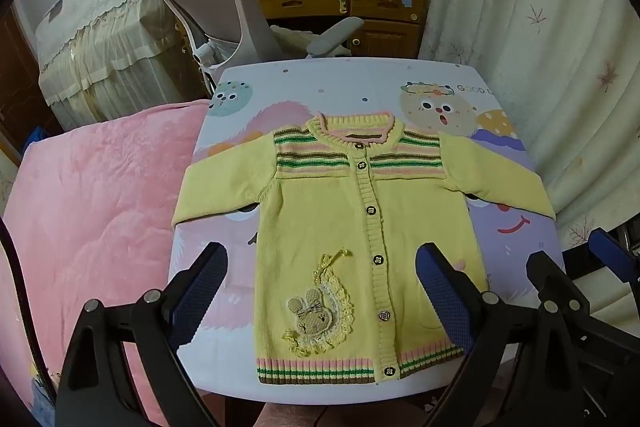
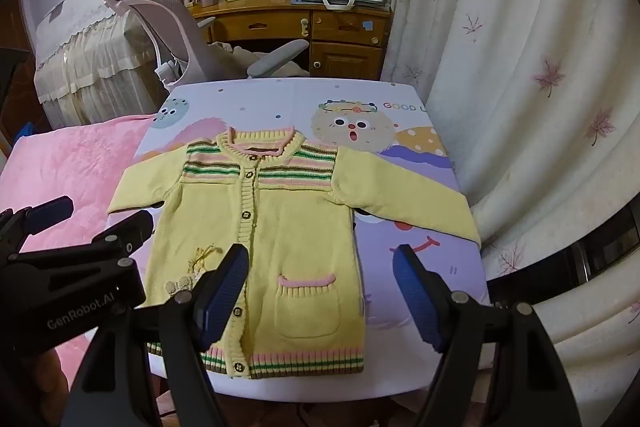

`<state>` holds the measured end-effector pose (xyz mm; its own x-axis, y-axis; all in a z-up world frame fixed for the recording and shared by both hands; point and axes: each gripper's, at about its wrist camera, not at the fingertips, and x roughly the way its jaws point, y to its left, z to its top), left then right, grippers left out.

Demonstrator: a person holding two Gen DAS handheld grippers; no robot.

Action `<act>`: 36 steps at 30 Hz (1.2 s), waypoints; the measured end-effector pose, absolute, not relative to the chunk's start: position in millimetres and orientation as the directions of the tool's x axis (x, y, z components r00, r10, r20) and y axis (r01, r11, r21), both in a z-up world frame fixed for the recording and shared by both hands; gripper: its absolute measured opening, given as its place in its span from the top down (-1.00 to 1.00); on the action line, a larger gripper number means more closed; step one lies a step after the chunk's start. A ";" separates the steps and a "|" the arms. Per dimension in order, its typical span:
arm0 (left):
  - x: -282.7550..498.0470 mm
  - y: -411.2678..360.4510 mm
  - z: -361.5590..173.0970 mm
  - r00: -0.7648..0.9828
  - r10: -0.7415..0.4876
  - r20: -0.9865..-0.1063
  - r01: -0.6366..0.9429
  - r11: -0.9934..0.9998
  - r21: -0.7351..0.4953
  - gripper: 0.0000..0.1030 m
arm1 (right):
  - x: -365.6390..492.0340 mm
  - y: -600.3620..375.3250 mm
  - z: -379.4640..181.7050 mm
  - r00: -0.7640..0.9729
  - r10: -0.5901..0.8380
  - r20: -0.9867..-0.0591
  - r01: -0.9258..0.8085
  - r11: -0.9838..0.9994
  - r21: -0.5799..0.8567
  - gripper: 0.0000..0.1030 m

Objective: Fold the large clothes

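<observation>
A yellow cardigan [image 1: 340, 227] is spread flat, buttoned, in the middle of the cartoon-printed table [image 1: 360, 83]. Above its hem, the left gripper [image 1: 320, 291] and right gripper [image 2: 320, 291] are held wide open, gripping nothing.

Both wrist views side by side, angled steeply down over the near table [image 1: 224, 379] edge, sharing the cardigan [image 1: 328, 227]

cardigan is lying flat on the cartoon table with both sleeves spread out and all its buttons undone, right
Not quite: the yellow cardigan is buttoned up, not undone. The left wrist view shows the button band closed from collar to hem, with each button fastened. The rest holds: it lies flat on the cartoon-printed table with both sleeves spread out.
</observation>
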<state>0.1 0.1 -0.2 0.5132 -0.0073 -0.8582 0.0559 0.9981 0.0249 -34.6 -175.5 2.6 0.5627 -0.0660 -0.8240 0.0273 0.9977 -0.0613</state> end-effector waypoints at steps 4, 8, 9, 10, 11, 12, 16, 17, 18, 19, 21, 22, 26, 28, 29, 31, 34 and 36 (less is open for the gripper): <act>-0.2 0.2 0.0 0.511 -0.006 -0.860 0.055 0.998 0.025 -0.83 | -35.4 -173.8 3.5 0.571 -0.070 -0.818 0.031 0.998 -0.063 -0.46; 0.0 -0.1 0.1 0.507 -0.004 -0.862 0.056 0.998 0.028 -0.83 | -33.2 -173.9 2.0 0.557 -0.066 -0.828 0.028 0.998 -0.061 -0.46; 0.0 -0.1 0.0 0.507 -0.005 -0.862 0.058 0.998 0.029 -0.83 | -33.0 -174.6 1.9 0.556 -0.066 -0.829 0.029 0.998 -0.060 -0.46; 0.1 -4.3 -2.2 0.507 -0.006 -0.862 0.060 0.998 0.028 -0.83 | -35.4 -176.0 3.4 0.555 -0.066 -0.829 0.031 0.998 -0.059 -0.46; 0.2 -5.0 -2.6 0.508 -0.008 -0.862 0.062 0.998 0.027 -0.83 | -34.4 -173.0 -0.4 0.555 -0.074 -0.829 0.032 0.997 -0.068 -0.46; -1.7 -4.1 -5.6 0.508 -0.009 -0.861 0.062 0.998 0.027 -0.83 | -34.9 -173.9 -0.3 0.555 -0.076 -0.829 0.033 0.997 -0.069 -0.46; -8.1 -0.9 -6.6 0.521 -0.004 -0.853 0.066 0.997 0.036 -0.83 | -36.7 -173.4 -3.8 0.555 -0.079 -0.828 0.028 0.997 -0.076 -0.46; -8.7 0.6 -4.8 0.521 0.000 -0.853 0.068 0.997 0.041 -0.83 | -37.2 -175.1 0.2 0.555 -0.079 -0.828 0.027 0.997 -0.077 -0.46; -8.9 -0.3 -4.3 0.520 0.001 -0.854 0.068 0.997 0.042 -0.83 | -37.8 -172.9 -0.3 0.554 -0.080 -0.829 0.026 0.997 -0.078 -0.46; -9.0 -0.5 -4.0 0.519 0.000 -0.855 0.068 0.997 0.041 -0.83 | -37.3 -174.7 -0.9 0.552 -0.078 -0.830 0.027 0.997 -0.076 -0.46; -10.1 -0.9 -4.4 0.517 -0.001 -0.856 0.068 0.997 0.040 -0.83 | -44.5 -170.0 0.4 0.557 -0.085 -0.826 0.024 0.996 -0.086 -0.46; -11.0 -0.9 -4.9 0.514 -0.002 -0.858 0.069 0.997 0.039 -0.83 | -44.6 -169.8 0.0 0.557 -0.086 -0.826 0.024 0.996 -0.087 -0.46; -12.4 -0.8 -5.2 0.511 -0.004 -0.860 0.070 0.997 0.038 -0.83 | -45.6 -170.5 -1.6 0.556 -0.086 -0.827 0.025 0.996 -0.087 -0.46; -13.2 -0.4 -5.1 0.511 -0.003 -0.860 0.070 0.997 0.038 -0.83 | -45.3 -171.1 -1.6 0.556 -0.086 -0.826 0.023 0.996 -0.088 -0.46; -13.8 -0.1 -5.5 0.512 -0.003 -0.859 0.070 0.997 0.038 -0.83 | -46.7 -171.5 -2.1 0.559 -0.087 -0.825 0.022 0.996 -0.089 -0.46; -12.6 -0.6 -5.4 0.510 -0.001 -0.860 0.069 0.997 0.039 -0.83 | -45.1 -171.9 -2.6 0.558 -0.086 -0.825 0.021 0.996 -0.090 -0.46; -14.8 -1.1 -6.9 0.511 -0.001 -0.860 0.062 0.997 0.036 -0.83 | -49.9 -171.8 -4.0 0.564 -0.086 -0.821 0.015 0.996 -0.093 -0.46; -16.3 -2.0 -8.0 0.510 -0.001 -0.860 0.059 0.998 0.034 -0.83 | -52.1 -172.3 -4.3 0.566 -0.084 -0.820 0.012 0.995 -0.094 -0.46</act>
<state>-16.3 -2.1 -8.0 0.5100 -0.0009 -0.8602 0.0590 0.9977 0.0340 -52.1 -172.3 -4.3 0.5655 -0.0845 -0.8204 0.0119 0.9955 -0.0943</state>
